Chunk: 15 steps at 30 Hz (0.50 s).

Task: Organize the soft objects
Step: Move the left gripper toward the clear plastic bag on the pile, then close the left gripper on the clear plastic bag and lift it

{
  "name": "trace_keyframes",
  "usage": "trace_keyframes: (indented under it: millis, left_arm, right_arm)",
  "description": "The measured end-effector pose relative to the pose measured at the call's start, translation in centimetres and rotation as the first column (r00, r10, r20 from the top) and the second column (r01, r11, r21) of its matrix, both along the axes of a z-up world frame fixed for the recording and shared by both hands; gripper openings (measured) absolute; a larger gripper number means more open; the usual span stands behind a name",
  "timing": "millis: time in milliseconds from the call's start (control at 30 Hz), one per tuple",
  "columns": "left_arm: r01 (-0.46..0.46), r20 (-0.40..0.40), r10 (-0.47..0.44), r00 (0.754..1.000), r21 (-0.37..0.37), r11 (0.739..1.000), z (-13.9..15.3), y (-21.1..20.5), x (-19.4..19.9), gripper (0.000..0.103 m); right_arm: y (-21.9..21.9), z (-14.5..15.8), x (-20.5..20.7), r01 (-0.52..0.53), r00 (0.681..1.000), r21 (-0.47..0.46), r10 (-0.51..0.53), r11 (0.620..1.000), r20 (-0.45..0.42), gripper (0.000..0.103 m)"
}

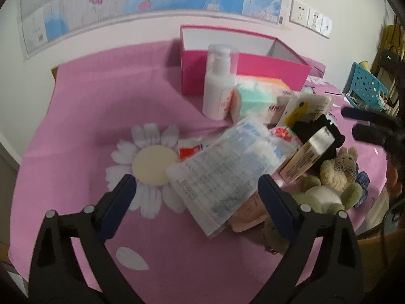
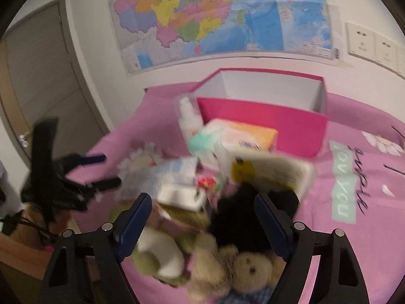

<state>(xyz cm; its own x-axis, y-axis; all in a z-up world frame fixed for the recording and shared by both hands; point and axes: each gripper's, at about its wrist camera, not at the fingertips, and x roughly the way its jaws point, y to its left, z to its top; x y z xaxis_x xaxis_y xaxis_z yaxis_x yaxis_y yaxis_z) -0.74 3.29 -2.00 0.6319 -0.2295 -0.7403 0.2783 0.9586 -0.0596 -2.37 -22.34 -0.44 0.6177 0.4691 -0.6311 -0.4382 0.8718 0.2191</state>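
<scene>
A pink box [image 1: 243,76] with a white inside is standing open near the far edge of the tabletop [image 1: 83,116], which a pink cloth printed with daisies is covering. What shows of the box's inside is bare white wall; its floor is hidden from both views. A white pump bottle [image 1: 217,88] is standing upright just in front of the box, and a tissue pack [image 1: 255,96] in green and orange is lying beside the bottle.

Nearer the cameras a heap of things is sitting on the cloth: a clear plastic packet [image 1: 222,174] with blue print, a tilted yellow-labelled carton [image 1: 303,157], a black cloth item [image 1: 319,126], a beige teddy bear [image 1: 339,169] and a green and white plush toy [image 1: 326,195] touching the bear.

The left hand-held gripper [image 1: 197,192] is hovering with its jaws spread wide, the lower end of the plastic packet lying between its fingers, which are not pressing on it. The plush toys are sitting just to its right.

The right hand-held gripper [image 2: 202,212] is also standing wide open, gripping nothing. In its blurred view the black cloth item [image 2: 240,217] is lying between its fingers, the teddy bear [image 2: 243,268] just below it, and the green and white plush toy [image 2: 157,255] by its left finger.

A blue perforated basket [image 1: 364,86] is sitting beyond the tabletop's right edge; its contents are too blurred to tell.
</scene>
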Motion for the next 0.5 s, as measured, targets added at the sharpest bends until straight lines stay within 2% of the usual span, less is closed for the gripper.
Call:
trace_keyframes:
  millis: [100, 167, 367, 433, 500]
  left_arm:
    - [0.011, -0.041, -0.011, 0.999, -0.018, 1.0, -0.8, 0.4, 0.2, 0.094]
    - [0.02, -0.06, -0.022, 0.998, -0.027, 0.999, -1.2, 0.6, 0.2, 0.094]
    - [0.066, -0.155, -0.076, 0.985, -0.071, 0.995, -2.8, 0.7, 0.7, 0.094]
    - [0.075, -0.184, -0.092, 0.979, -0.098, 0.992, -3.3, 0.7, 1.1, 0.085]
    - [0.089, -0.213, -0.117, 0.97, -0.136, 0.987, -3.6, 0.7, 1.5, 0.082]
  right_arm:
    - [1.7, 0.4, 2.1, -0.076, 0.997, -0.031, 0.075, 0.997, -0.028, 0.082]
    - [3.2, 0.1, 4.0, -0.131, 0.989, -0.046, 0.127, 0.99, -0.079, 0.079]
    - [6.8, -2.5, 9.0, -0.233, 0.95, -0.077, 0.209, 0.97, -0.233, 0.076]
    - [7.7, -3.5, 10.0, -0.259, 0.934, -0.09, 0.226, 0.962, -0.277, 0.076]
    - [8.8, -4.3, 10.8, -0.279, 0.922, -0.127, 0.228, 0.952, -0.313, 0.076]
